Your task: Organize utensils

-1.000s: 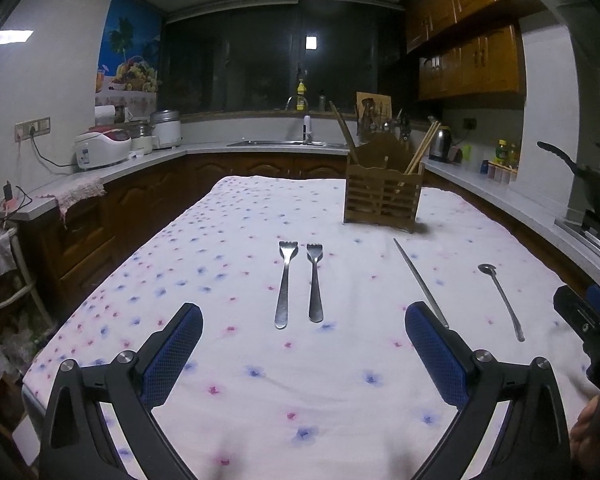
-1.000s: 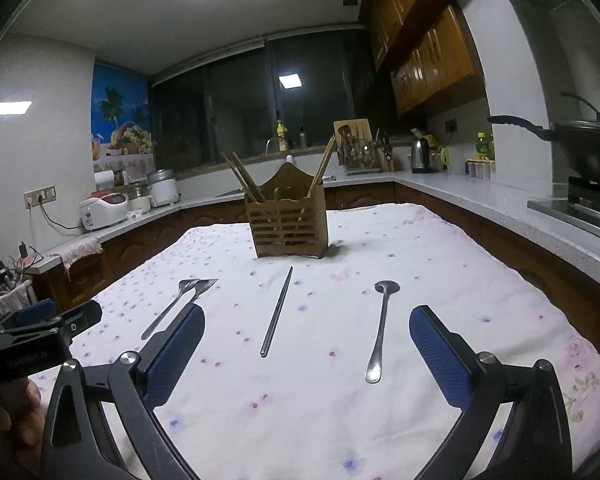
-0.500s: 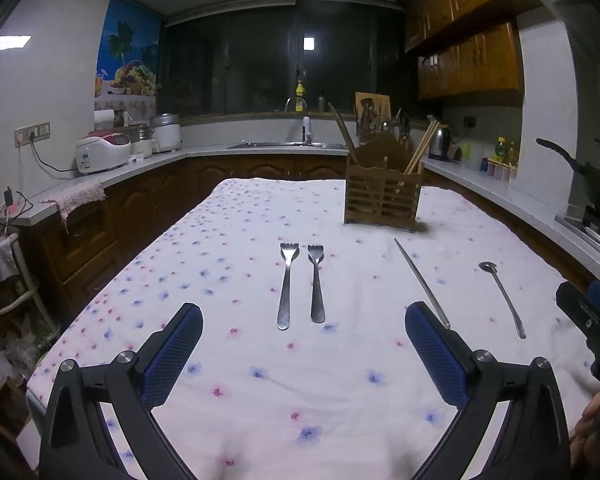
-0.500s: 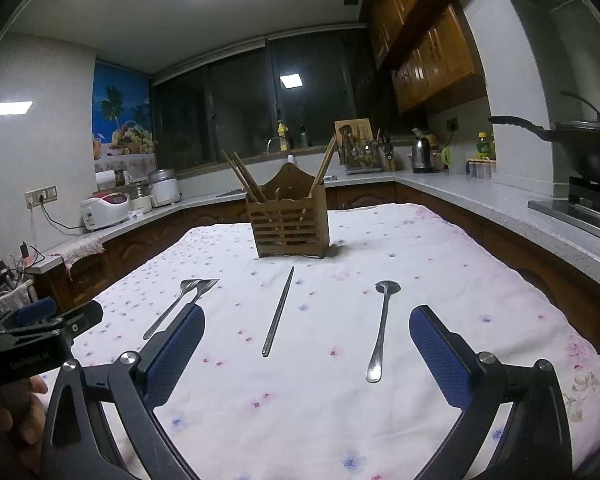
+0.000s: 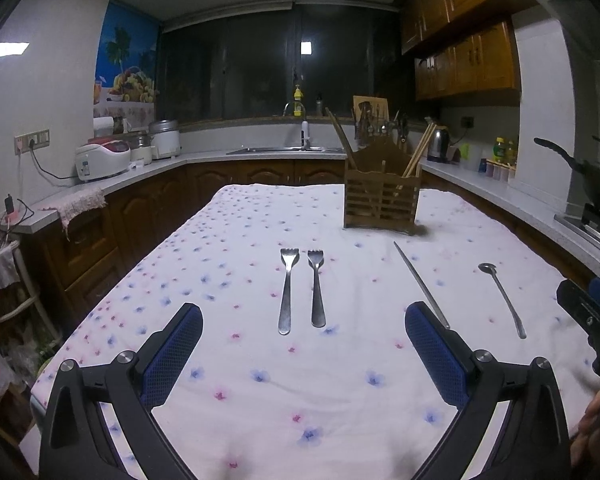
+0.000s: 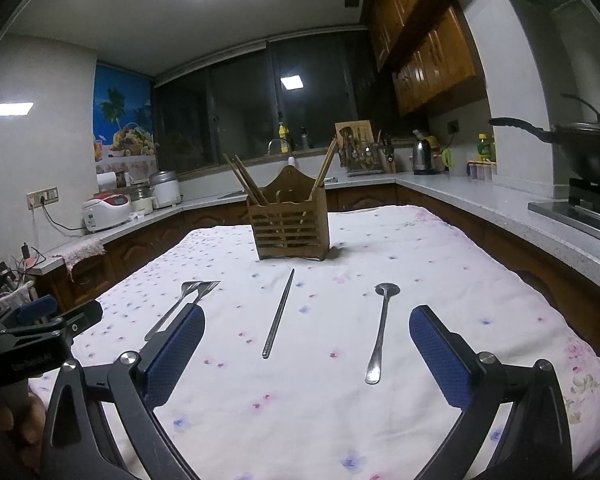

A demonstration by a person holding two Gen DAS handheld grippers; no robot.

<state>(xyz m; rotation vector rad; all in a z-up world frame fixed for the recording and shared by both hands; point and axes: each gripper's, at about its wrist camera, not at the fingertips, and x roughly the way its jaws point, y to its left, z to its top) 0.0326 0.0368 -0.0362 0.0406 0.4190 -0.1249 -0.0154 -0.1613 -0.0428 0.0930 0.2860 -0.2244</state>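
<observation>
— Steel, all of it: two forks (image 5: 300, 290) side by side, tines toward the wooden holder (image 5: 381, 200); right of them a long thin rod (image 5: 420, 284), maybe a chopstick; then a spoon (image 5: 500, 298), bowl also toward the holder.

— Why laid out like that?

— My guess: spaced apart with the handles toward me, so each can be pinched by its handle without nudging its neighbour. Only the forks lie close together.

— And the holder?

— It stands upright at the far end of the surface (image 5: 260, 360), on the flowered cloth, beyond the rod. Wooden chopsticks (image 6: 242, 178) already lean out of its two sides, so the loose pieces probably belong there.

— What are you holding?

— Nothing. My left hand-held gripper (image 5: 302, 344) hovers above the near cloth, fingers spread wide, the fork handles framed between them. My right hand-held gripper (image 6: 306, 350) is just as wide apart and empty, framing the rod and the spoon (image 6: 382, 330).

— So nothing is sorted?

— All four pieces lie flat, not yet lifted. I'd judge the job barely begun.
</observation>
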